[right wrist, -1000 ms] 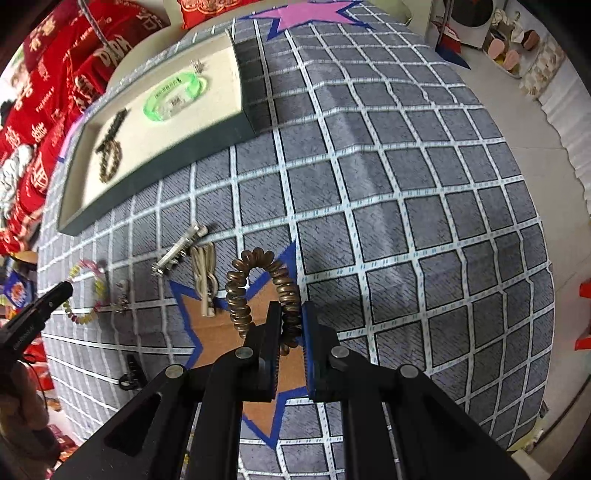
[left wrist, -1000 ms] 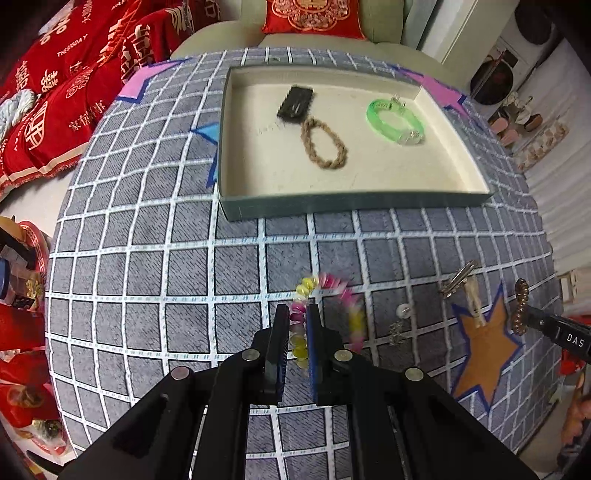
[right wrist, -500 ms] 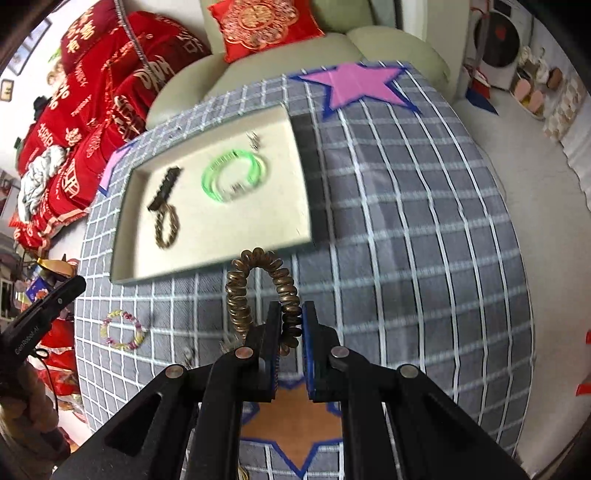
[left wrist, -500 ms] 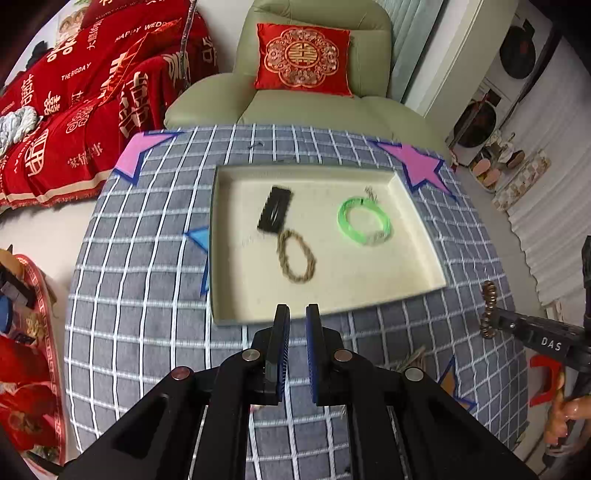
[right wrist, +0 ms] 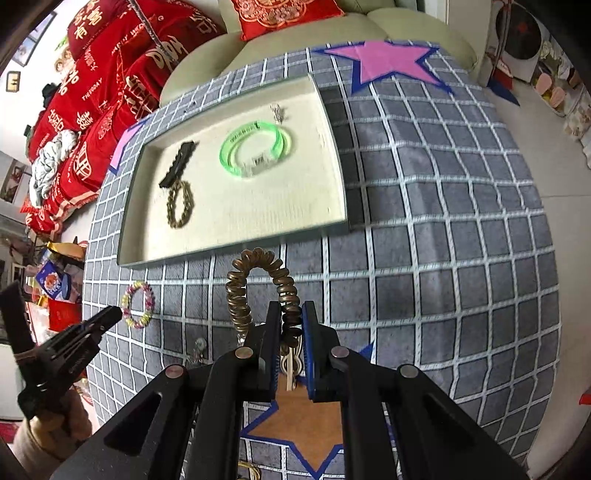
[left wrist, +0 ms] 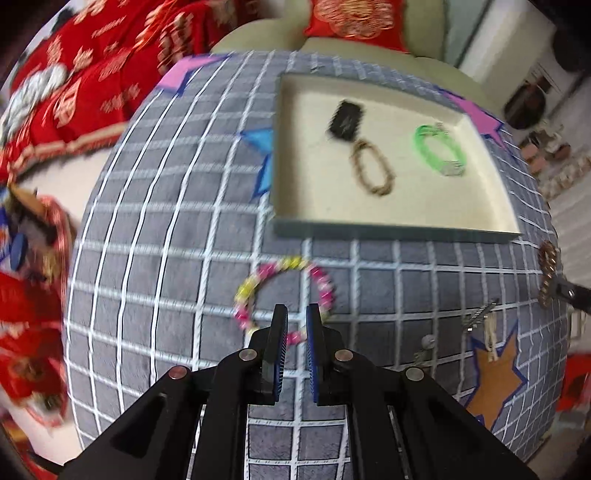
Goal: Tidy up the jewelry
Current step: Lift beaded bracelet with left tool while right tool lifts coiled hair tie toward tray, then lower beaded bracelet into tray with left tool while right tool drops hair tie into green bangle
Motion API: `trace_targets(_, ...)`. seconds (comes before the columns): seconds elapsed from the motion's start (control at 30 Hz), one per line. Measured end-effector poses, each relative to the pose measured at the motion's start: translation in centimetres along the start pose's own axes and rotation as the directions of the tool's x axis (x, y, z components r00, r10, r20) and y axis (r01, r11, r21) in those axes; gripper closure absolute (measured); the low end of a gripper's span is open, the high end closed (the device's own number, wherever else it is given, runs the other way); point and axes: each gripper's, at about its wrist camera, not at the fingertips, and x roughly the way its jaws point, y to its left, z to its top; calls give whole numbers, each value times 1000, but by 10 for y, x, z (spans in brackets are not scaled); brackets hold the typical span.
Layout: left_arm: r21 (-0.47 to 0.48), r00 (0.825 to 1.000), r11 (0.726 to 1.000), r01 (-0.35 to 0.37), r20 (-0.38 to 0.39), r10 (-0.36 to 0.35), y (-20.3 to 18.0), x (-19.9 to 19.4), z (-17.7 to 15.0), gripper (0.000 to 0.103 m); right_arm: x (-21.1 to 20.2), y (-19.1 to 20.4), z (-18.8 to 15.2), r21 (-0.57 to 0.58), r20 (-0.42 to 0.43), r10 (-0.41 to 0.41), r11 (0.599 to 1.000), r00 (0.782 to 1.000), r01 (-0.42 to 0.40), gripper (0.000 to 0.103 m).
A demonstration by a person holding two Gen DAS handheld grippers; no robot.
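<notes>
A pink and yellow bead bracelet (left wrist: pixel 258 275) lies flat on the grey checked cloth just in front of the tray (left wrist: pixel 369 229). My left gripper (left wrist: pixel 296 314) hovers over its near arc with its jaws opening by a narrow gap; the beads show between the fingers, which do not press on them. My right gripper (right wrist: pixel 290 314) is shut on a bronze coiled band (right wrist: pixel 236 291), held up in front of the tray (right wrist: pixel 221 251). In the tray lie a black clip (right wrist: pixel 177 164), a brown braided bracelet (right wrist: pixel 180 203) and a green bangle (right wrist: pixel 255 147).
A metal hair clip (left wrist: pixel 480 317), a wooden peg (left wrist: pixel 491 339) and a small earring (left wrist: pixel 426 341) lie on the cloth near an orange star patch (left wrist: pixel 491 373). A sofa with a red cushion (right wrist: pixel 288 14) stands behind the table, and red blankets (right wrist: pixel 92 110) to the left.
The left gripper let go of the bead bracelet, rose, then came back down low over it. The right gripper lifted the coiled band off the star patch and moved it towards the tray.
</notes>
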Motion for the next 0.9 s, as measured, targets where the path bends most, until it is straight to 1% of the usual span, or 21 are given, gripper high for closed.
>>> trace_targets(0.03,-11,1000,1000,-5,-9,5,3,3,-2,65,1,0,-1,2,-4,2,1000,1000,-2,91)
trace_targets(0.07,-18,1000,1000,-12,-16,12,4,6,-3,10,2,0,-3,3,-7,4,1000,1000,-4,91)
trace_targets(0.1,-27,999,999,-32,-6,32,6,5,-4,0,3,0,-4,4,-10,7,1000,1000,-7,91)
trace_targets(0.13,-25,999,999,-45,20,45,6,2,-5,0,3,1,-4,3,-11,8,1000,1000,-8,91)
trace_targets(0.2,0,998,998,-56,21,56,3,2,-5,0,3,2,-5,0,-11,7,1000,1000,-7,91)
trace_targets(0.33,63,994,992,-109,22,108,-6,14,-3,0,5,3,-6,-3,-16,6,1000,1000,-6,91)
trace_targets(0.4,114,993,987,-115,8,115,-12,23,-1,23,5,4,-7,-2,-18,6,1000,1000,-6,91)
trace_targets(0.43,142,994,984,-106,-7,108,-16,29,0,26,6,4,-8,-3,-18,6,1000,1000,-6,91)
trace_targets(0.5,179,994,978,-102,-14,107,-22,36,-2,38,7,5,-9,-3,-20,5,1000,1000,-5,91)
trace_targets(0.53,193,995,976,-96,-20,102,-24,38,-3,40,7,5,-9,-1,-23,5,1000,1000,-5,91)
trace_targets(0.57,196,996,977,-83,-7,86,-25,36,-3,45,8,4,-10,1,-25,4,1000,1000,-4,91)
trace_targets(0.6,202,998,978,-60,-16,65,-25,36,-3,58,8,4,-11,4,-26,5,1000,1000,-4,91)
trace_targets(0.63,206,999,978,-34,-22,39,-26,36,-3,68,9,4,-11,6,-26,5,1000,1000,-5,91)
trace_targets(0.67,213,999,977,-22,-24,28,-28,36,-3,85,9,3,-12,8,-26,5,1000,1000,-5,91)
trace_targets(0.7,229,999,973,-28,-22,34,-31,35,-4,86,9,3,-12,9,-26,5,1000,1000,-5,91)
trace_targets(0.73,234,1000,972,-15,-23,21,-34,33,-6,86,9,3,-12,10,-26,5,1000,1000,-5,91)
trace_targets(0.8,209,999,977,36,-25,-32,-31,29,-7,86,8,3,-12,9,-22,7,1000,1000,-7,91)
trace_targets(0.9,172,998,983,59,-5,-59,-27,15,-4,86,3,4,-9,6,-11,14,1000,1000,-13,91)
